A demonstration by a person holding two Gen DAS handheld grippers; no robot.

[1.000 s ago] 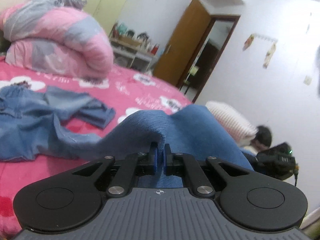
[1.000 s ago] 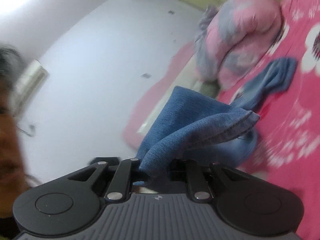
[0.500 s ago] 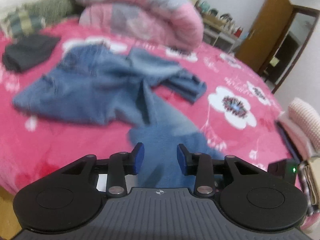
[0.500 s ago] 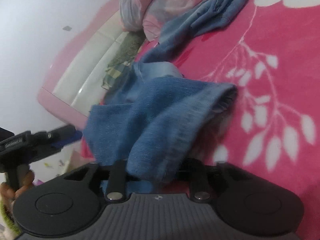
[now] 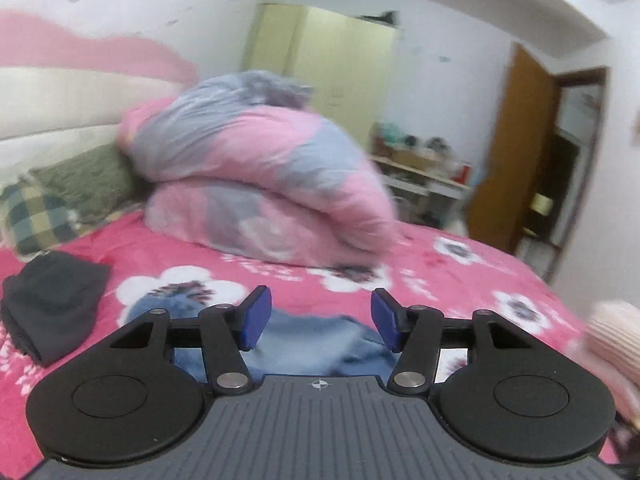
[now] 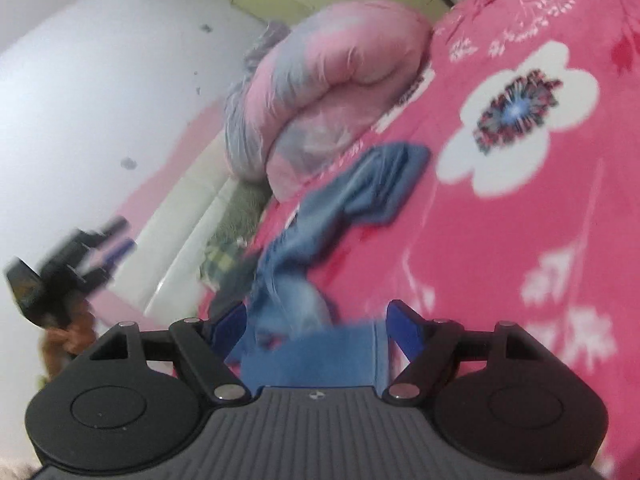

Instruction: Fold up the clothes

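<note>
My left gripper (image 5: 321, 322) has just been opening; its blue pads stand apart with nothing pressed between them, the blue denim jeans (image 5: 320, 340) lying on the bed below and beyond them. My right gripper (image 6: 316, 330) has also just been opening wide; a fold of the jeans (image 6: 312, 354) lies between its jaws, and I cannot see the pads pressing it. The pink flowered bedspread (image 5: 460, 280) offers bare room to the right of the denim. The rolled pink-and-grey quilt (image 5: 260, 184) closes off the far side. Only the left view shows the folded dark garment (image 5: 52, 304) and checked pillow (image 5: 32, 216); only the right view shows the trouser leg (image 6: 372, 184) stretching toward the quilt.
</note>
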